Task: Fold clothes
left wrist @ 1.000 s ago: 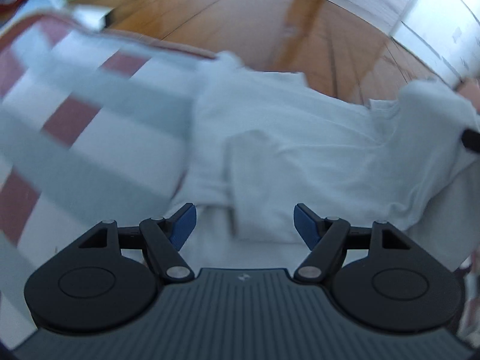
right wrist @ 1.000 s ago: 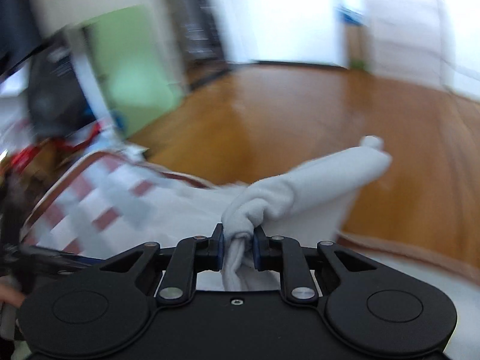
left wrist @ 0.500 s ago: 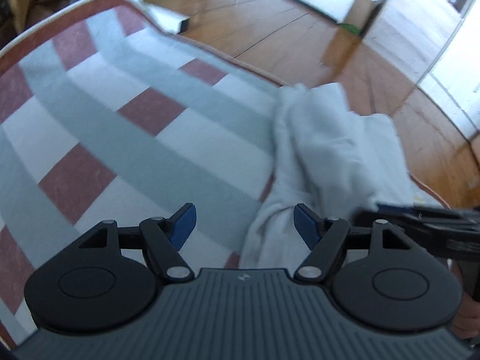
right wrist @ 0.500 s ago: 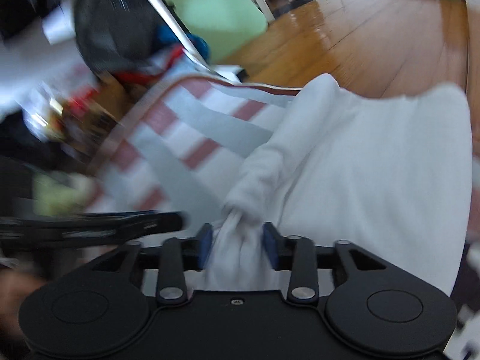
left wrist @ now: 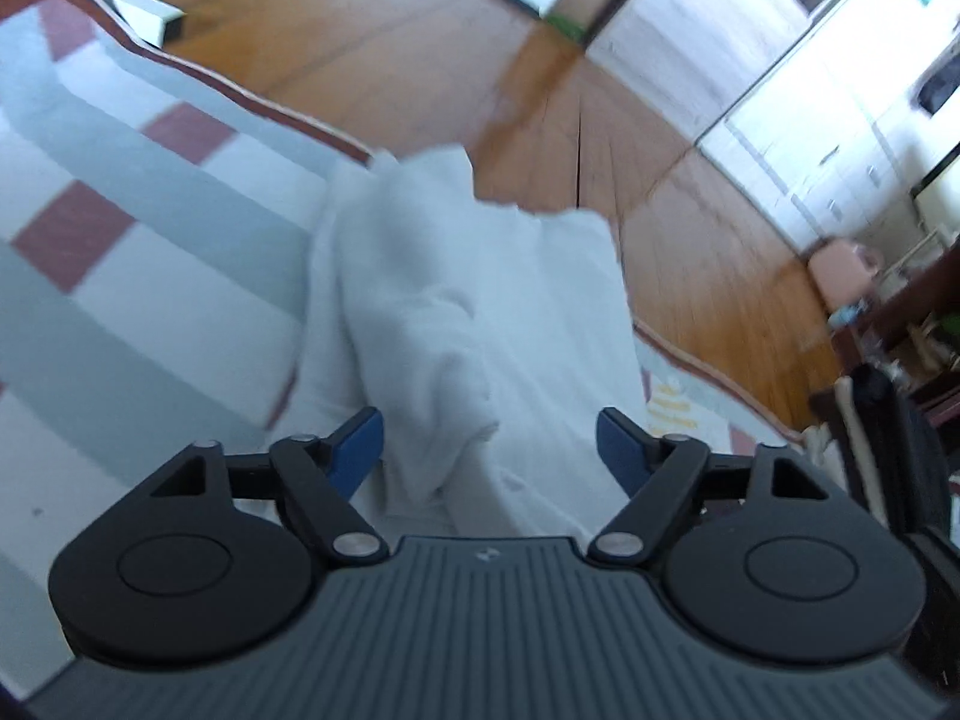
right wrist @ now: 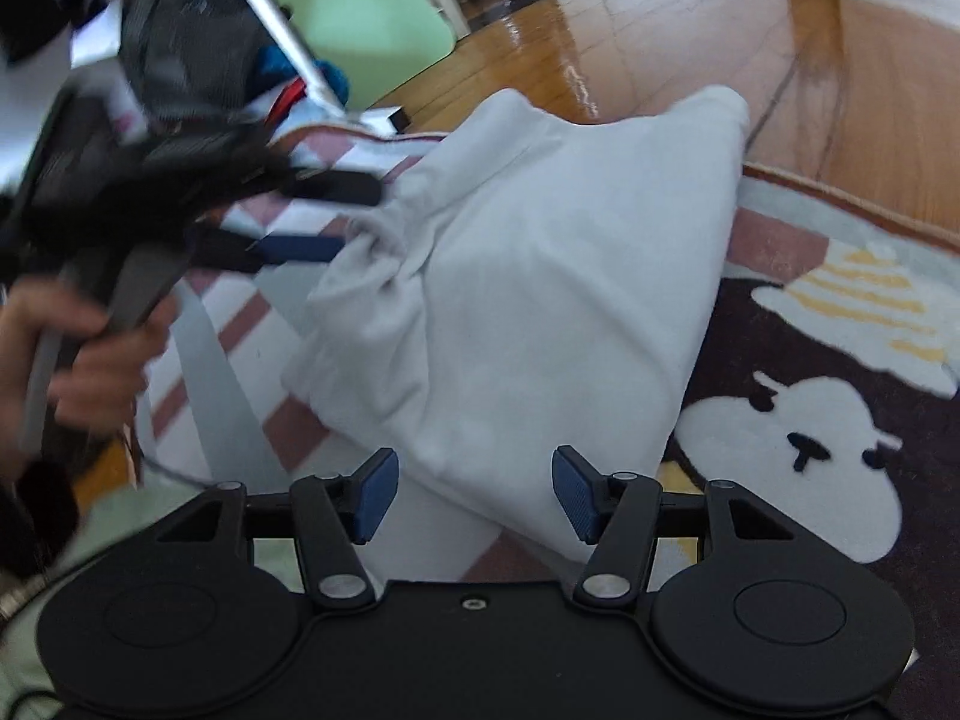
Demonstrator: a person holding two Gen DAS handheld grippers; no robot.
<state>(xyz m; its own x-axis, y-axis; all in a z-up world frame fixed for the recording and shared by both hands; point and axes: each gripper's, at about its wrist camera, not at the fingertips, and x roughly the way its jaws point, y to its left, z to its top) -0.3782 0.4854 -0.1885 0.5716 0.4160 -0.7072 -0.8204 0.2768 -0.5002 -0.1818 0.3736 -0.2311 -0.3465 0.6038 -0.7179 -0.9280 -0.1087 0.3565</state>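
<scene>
Lying on the rug, the white cloth is bunched in a loose fold, far edge near the wood floor. Left tongs wide open w/ nothing held, a cloth ridge between the tips. Right tongs also spread wide, empty, at the cloth's near corner. A hand grips the left tool's handle.

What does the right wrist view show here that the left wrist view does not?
Only the right wrist view shows the left gripper from outside, the hand holding it, and the rug's dark cartoon patch. Only the left wrist view shows white cabinets across the room. Both show the white garment on the striped rug, the wooden floor, and open fingers.
</scene>
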